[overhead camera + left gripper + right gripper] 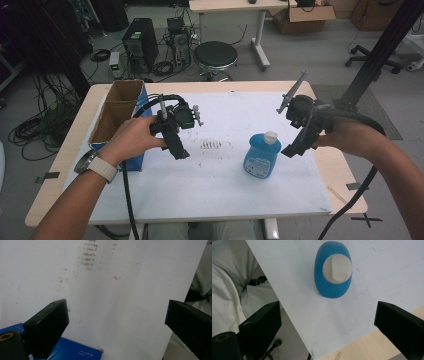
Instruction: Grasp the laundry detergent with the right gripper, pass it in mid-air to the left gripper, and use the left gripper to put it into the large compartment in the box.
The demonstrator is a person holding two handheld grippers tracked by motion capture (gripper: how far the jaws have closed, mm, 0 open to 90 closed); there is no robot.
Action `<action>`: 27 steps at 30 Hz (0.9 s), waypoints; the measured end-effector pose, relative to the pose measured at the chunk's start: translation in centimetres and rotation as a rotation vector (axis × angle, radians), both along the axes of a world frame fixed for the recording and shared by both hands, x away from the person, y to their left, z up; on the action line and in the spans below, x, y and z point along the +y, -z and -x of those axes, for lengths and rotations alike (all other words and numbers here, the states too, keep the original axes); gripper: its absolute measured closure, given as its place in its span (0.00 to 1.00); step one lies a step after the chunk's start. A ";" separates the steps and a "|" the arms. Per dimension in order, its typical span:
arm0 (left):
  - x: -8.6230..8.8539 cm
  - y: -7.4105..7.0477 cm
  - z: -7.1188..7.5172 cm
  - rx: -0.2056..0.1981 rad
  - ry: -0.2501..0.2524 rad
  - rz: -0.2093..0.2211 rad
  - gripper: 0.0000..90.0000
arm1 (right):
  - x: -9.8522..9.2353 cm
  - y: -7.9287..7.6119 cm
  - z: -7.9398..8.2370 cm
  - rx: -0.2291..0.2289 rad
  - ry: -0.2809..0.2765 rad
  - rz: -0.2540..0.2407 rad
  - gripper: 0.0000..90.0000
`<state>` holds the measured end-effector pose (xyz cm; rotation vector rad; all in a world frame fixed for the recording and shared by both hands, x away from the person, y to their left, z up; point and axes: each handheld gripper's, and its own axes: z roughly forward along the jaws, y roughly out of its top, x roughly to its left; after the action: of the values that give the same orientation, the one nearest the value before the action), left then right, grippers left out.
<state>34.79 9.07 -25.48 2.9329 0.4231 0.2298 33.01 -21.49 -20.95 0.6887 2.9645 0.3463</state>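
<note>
Blue bottle [262, 156] stands upright — right gripper [296, 146] hovers beside it, jaws apart.

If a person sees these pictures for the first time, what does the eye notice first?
Probably the blue bottle with its pale cap, upright on the white sheet. The right gripper hovers just beside it, open. At the table's left edge stands an open cardboard box, with the open left gripper near it.

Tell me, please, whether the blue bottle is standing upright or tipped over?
Upright: the blue bottle stands on its base with its white cap on top, facing the right gripper's camera.
</note>
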 end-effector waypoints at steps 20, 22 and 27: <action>0.1 0.1 0.2 -0.001 -0.002 -0.001 0.06 | -1.8 3.6 -0.4 0.008 0.061 -0.062 0.08; 0.2 0.0 0.2 -0.004 -0.003 0.001 0.06 | -2.1 4.1 -0.5 0.008 0.069 -0.074 0.08; 0.1 0.1 0.2 -0.003 -0.004 -0.003 0.06 | -2.5 4.8 -0.5 -0.005 0.080 -0.110 0.08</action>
<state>34.60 9.20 -25.60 2.9344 0.4289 0.2361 33.50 -24.04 -25.76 0.8145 2.9205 0.5069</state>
